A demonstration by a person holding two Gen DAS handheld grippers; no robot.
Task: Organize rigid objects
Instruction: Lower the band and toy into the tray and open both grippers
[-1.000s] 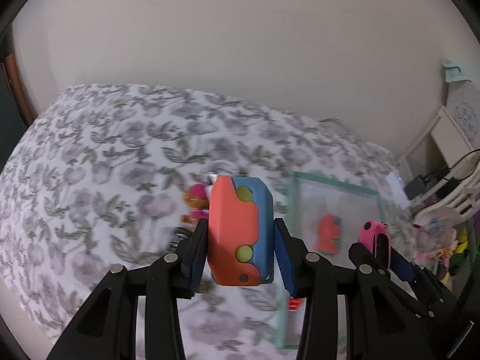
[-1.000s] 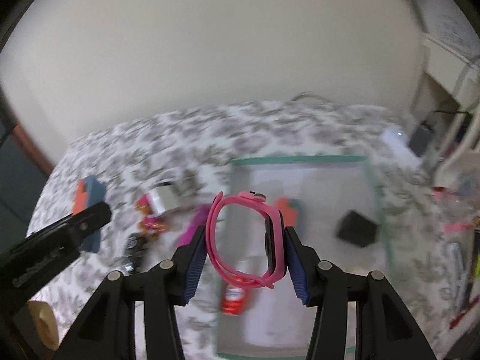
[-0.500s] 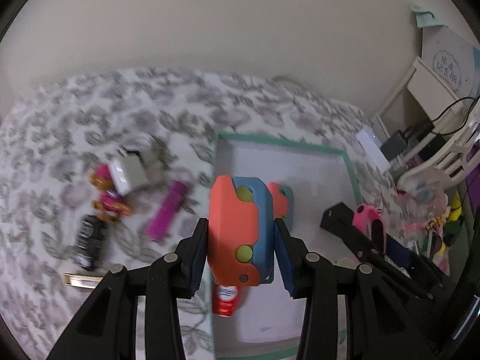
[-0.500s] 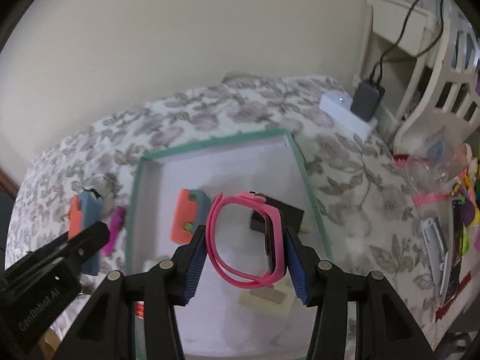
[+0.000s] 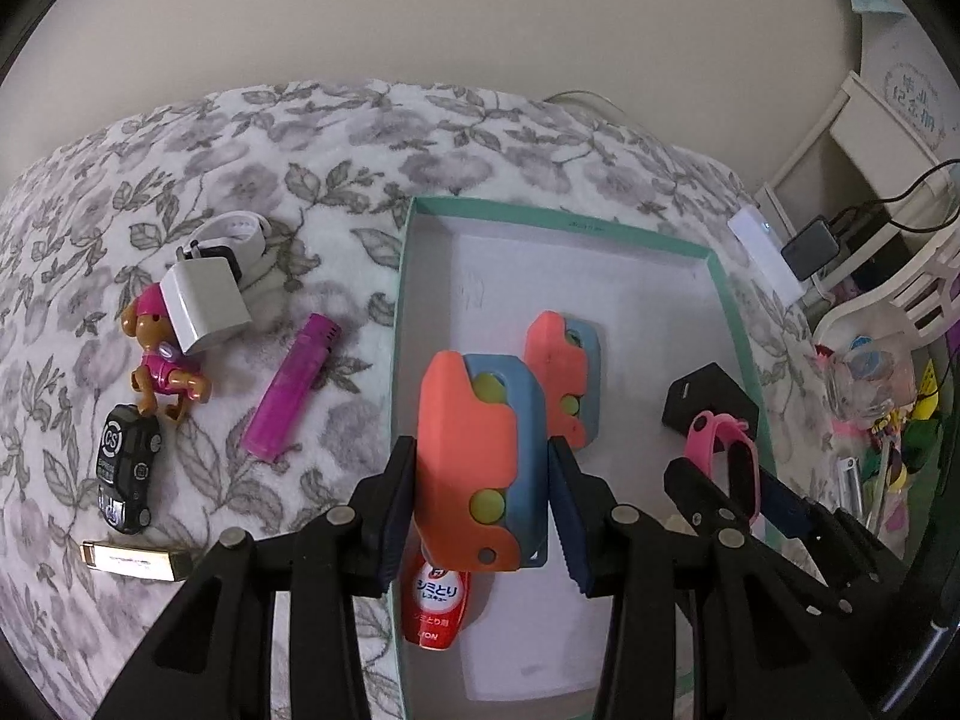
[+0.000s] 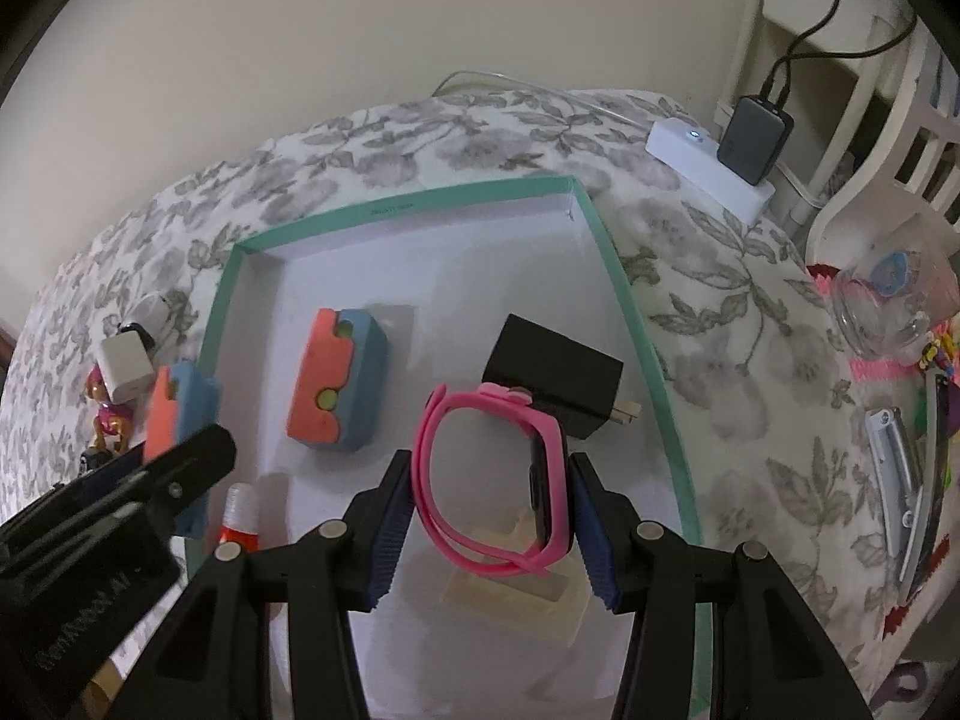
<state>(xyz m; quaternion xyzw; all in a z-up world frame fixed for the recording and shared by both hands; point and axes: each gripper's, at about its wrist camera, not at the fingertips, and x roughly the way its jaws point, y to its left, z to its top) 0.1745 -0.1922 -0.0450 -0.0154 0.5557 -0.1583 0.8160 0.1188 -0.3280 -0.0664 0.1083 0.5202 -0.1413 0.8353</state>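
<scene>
A: Quick pass. You've got both grippers tilted steeply down over the flowered fuzzy blanket point(image 5: 252, 192), the big soft surface under everything.

B: And the tray?

A: The shallow rectangular box point(image 6: 420, 203), teal rim, smooth white floor, sits on the blanket's right side. Your left gripper point(image 5: 480, 504) is pinching an orange-and-blue toy block point(image 5: 480, 468) upright, blue ribbed pads pressed on both flat sides, over the box's near-left part. Matte plastic, yellow-green dots.

B: Right one?

A: Your right gripper point(image 6: 492, 516) pinches a pink watch band point(image 6: 495, 480), a rubbery loop with a dark face against the right pad, over the box's near middle.

B: Inside the box?

A: A second orange-blue block point(image 6: 336, 381) lying flat left of centre, a black boxy charger point(image 6: 552, 375) with prongs to its right, a cream block point(image 6: 510, 588) near, and a red bottle point(image 5: 435, 606) at the near-left wall.

B: Outside?

A: Left on the blanket: white cube charger point(image 5: 204, 300), purple lighter point(image 5: 294, 384), pup figurine point(image 5: 162, 354), glossy black toy car point(image 5: 126, 468), gold stick point(image 5: 135, 561).
</scene>
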